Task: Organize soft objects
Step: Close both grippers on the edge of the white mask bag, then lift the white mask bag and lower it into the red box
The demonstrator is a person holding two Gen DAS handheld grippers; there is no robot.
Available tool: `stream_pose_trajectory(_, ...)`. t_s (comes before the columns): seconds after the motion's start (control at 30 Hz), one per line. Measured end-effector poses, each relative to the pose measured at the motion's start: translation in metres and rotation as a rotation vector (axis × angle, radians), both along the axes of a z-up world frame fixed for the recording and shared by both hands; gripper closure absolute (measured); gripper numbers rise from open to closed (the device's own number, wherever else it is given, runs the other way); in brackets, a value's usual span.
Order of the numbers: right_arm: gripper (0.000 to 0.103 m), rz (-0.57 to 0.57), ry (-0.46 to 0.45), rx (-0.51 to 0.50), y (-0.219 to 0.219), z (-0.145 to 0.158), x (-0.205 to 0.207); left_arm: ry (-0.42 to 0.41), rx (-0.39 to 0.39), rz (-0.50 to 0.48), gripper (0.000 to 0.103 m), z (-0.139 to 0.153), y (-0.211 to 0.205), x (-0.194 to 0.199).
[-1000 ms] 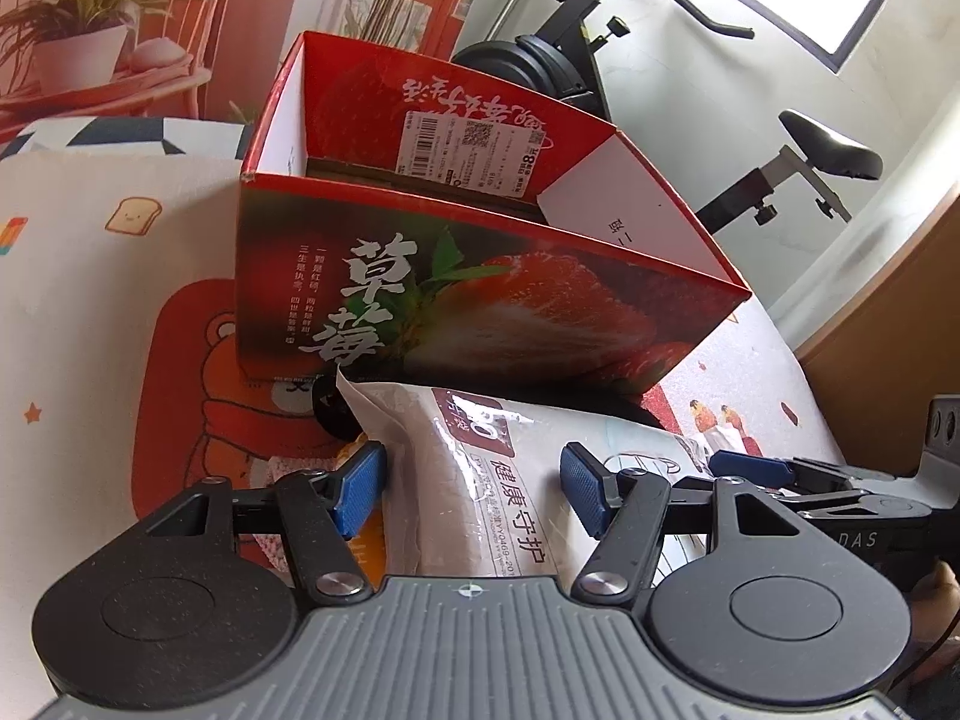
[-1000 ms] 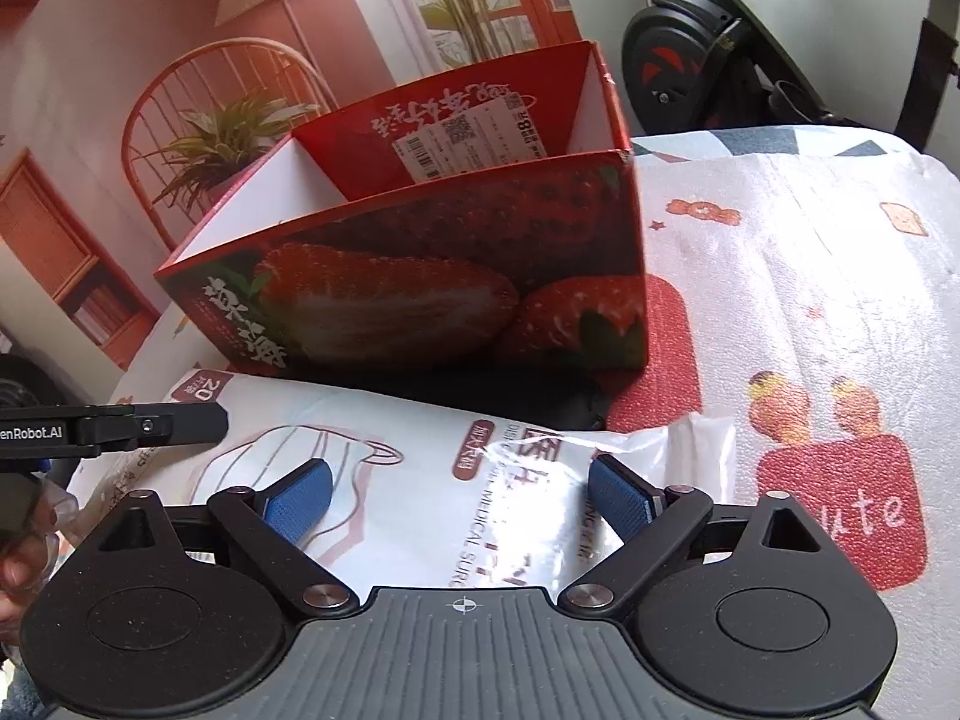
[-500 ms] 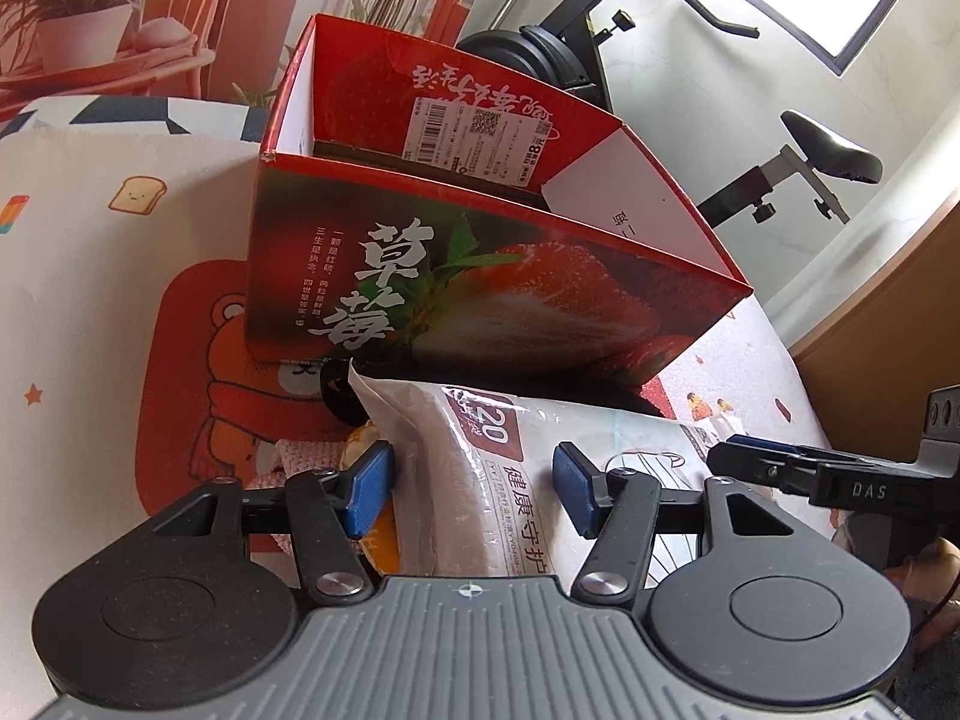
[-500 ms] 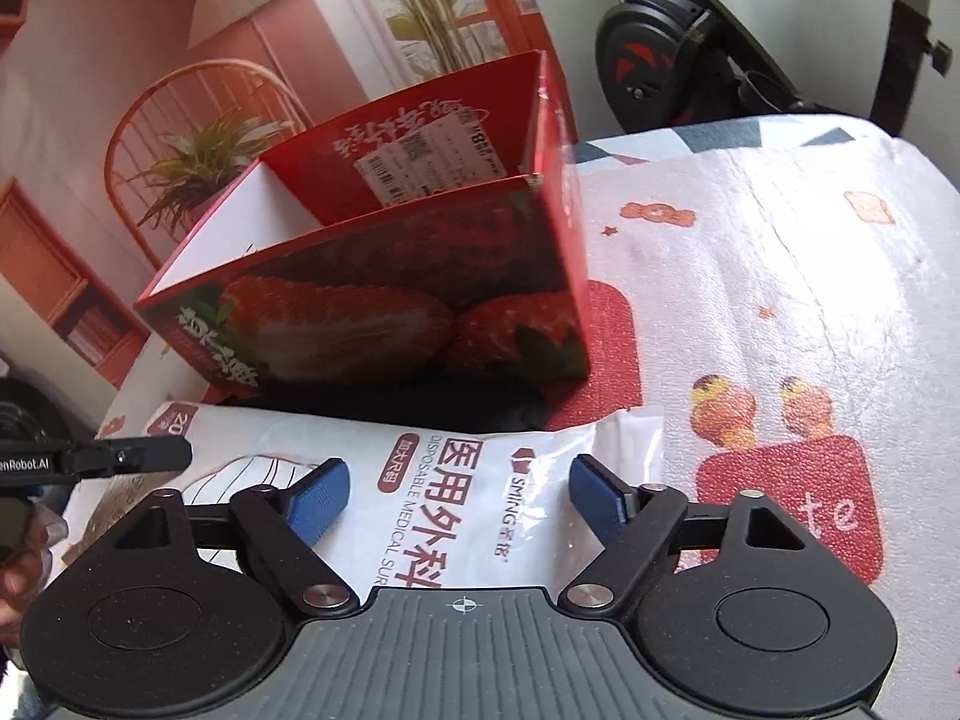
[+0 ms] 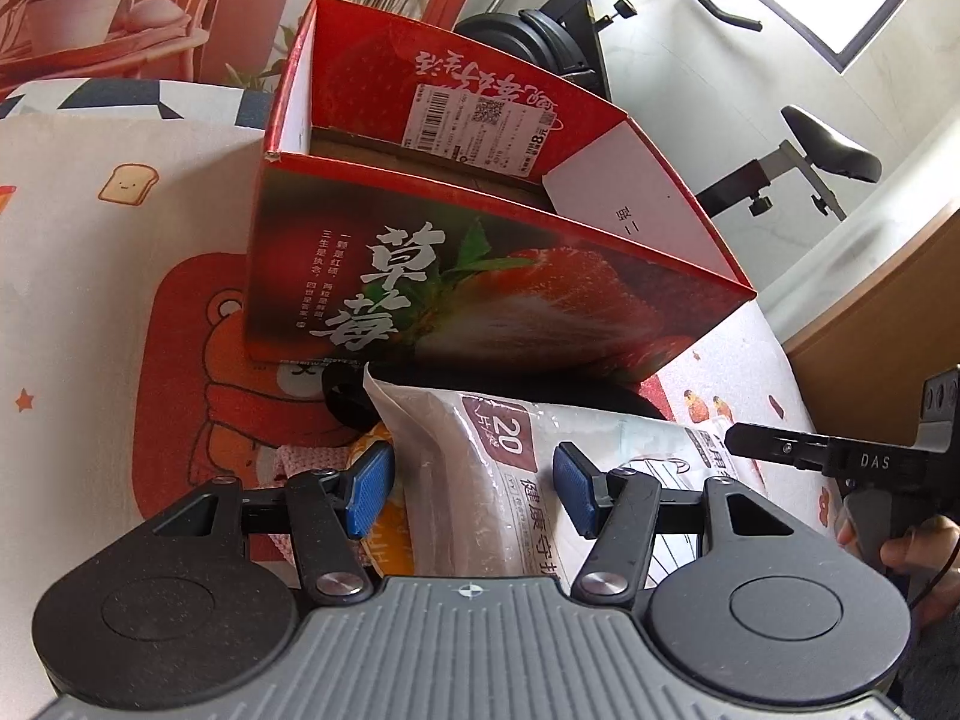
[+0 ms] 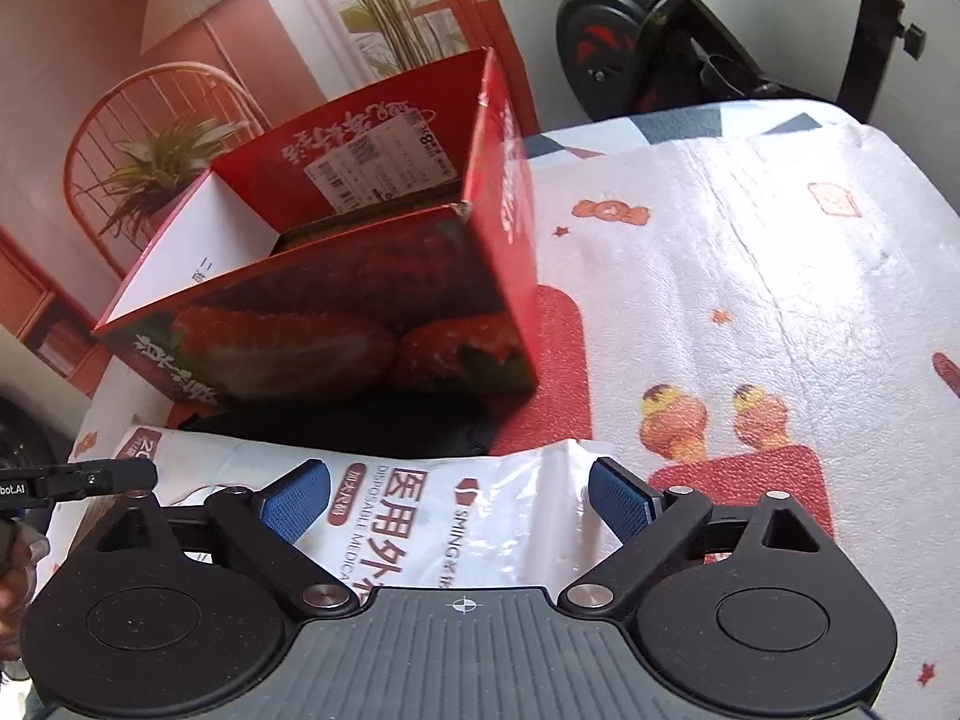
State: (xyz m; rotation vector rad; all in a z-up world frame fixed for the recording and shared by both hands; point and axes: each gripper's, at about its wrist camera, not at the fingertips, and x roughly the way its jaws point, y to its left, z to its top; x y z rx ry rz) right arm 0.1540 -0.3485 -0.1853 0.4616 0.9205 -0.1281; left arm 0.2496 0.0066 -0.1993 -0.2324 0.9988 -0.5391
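**Two grippers over a mask packet in front of the strawberry box**

Left wrist view: the left gripper (image 5: 474, 495) stands about half spread, its blue pads (image 5: 367, 489) set either side of one end of a white plastic packet of disposable medical masks (image 5: 474, 480). The left pad sits just beside the packet's edge, the right pad over its printed face; whether either pad actually presses on the plastic cannot be told. The packet lies flat on the cartoon-printed white and red table cover (image 5: 108, 300), its far edge just short of the open red cardboard box printed with strawberries (image 5: 456, 294). A dark flat thing (image 5: 348, 402) lies between packet and box, and a yellow and pink soft item (image 5: 384, 516) peeks out under the packet's left edge. At the right edge, the right gripper (image 5: 774, 447) reaches in over the packet, with fingers of a hand (image 5: 900, 546) on its handle.

Right wrist view: the right gripper (image 6: 459, 501) is spread wide, its jaws having just been opening, and grasps nothing. The packet (image 6: 432, 516) lies between and below its blue pads (image 6: 297, 501), with clear gaps on both sides. The box (image 6: 336, 324) stands beyond the packet. The left gripper's tip (image 6: 102, 477) shows at the left edge.
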Motion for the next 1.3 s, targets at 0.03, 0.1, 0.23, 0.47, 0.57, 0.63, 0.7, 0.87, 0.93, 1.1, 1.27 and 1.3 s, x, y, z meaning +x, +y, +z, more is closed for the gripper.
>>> stream_pose_trajectory(0.03, 0.012, -0.004, 0.015, 0.003, -0.002, -0.002, 0.000, 0.002, -0.001, -0.003, 0.042, 0.000, 0.000, 0.001)
stream_pose_trajectory(0.1, 0.014, -0.011, 0.034, 0.021, -0.005, -0.011, 0.000, 0.006, 0.001, -0.005, 0.042, -0.001, -0.002, 0.003)
stream_pose_trajectory(0.23, 0.015, -0.035, 0.005, 0.142, -0.008, -0.024, -0.001, 0.019, -0.009, -0.004, 0.041, -0.005, -0.005, 0.006)
stream_pose_trajectory(0.47, 0.021, 0.018, -0.010, 0.144, 0.009, -0.018, 0.010, 0.018, -0.022, -0.016, 0.041, 0.001, -0.006, 0.007)
stream_pose_trajectory(0.57, 0.030, 0.067, -0.046, 0.119, 0.007, 0.002, 0.012, 0.009, -0.042, -0.021, 0.041, 0.005, 0.002, 0.007)
stream_pose_trajectory(0.63, 0.040, 0.098, -0.060, 0.102, 0.005, 0.014, 0.013, 0.007, -0.075, -0.017, 0.041, 0.009, 0.008, 0.007)
stream_pose_trajectory(0.7, 0.045, 0.130, -0.076, 0.075, 0.006, 0.026, 0.014, -0.006, -0.097, -0.018, 0.042, 0.015, 0.013, 0.005)
stream_pose_trajectory(0.87, 0.053, 0.190, -0.137, -0.002, 0.013, 0.054, 0.017, -0.094, -0.083, -0.014, 0.042, 0.039, 0.016, -0.001)
stream_pose_trajectory(0.93, 0.054, 0.215, -0.173, -0.057, 0.019, 0.066, 0.019, -0.141, -0.079, -0.008, 0.042, 0.052, 0.017, -0.005)
stream_pose_trajectory(1.1, 0.060, 0.292, -0.262, -0.208, 0.038, 0.100, 0.021, -0.253, -0.071, -0.002, 0.042, 0.085, 0.021, -0.012)
stream_pose_trajectory(1.27, 0.066, 0.353, -0.376, -0.386, 0.054, 0.132, 0.022, -0.346, -0.110, 0.029, 0.042, 0.115, 0.026, -0.013)
stream_pose_trajectory(1.3, 0.068, 0.356, -0.398, -0.422, 0.057, 0.137, 0.024, -0.363, -0.117, 0.045, 0.042, 0.120, 0.025, -0.012)
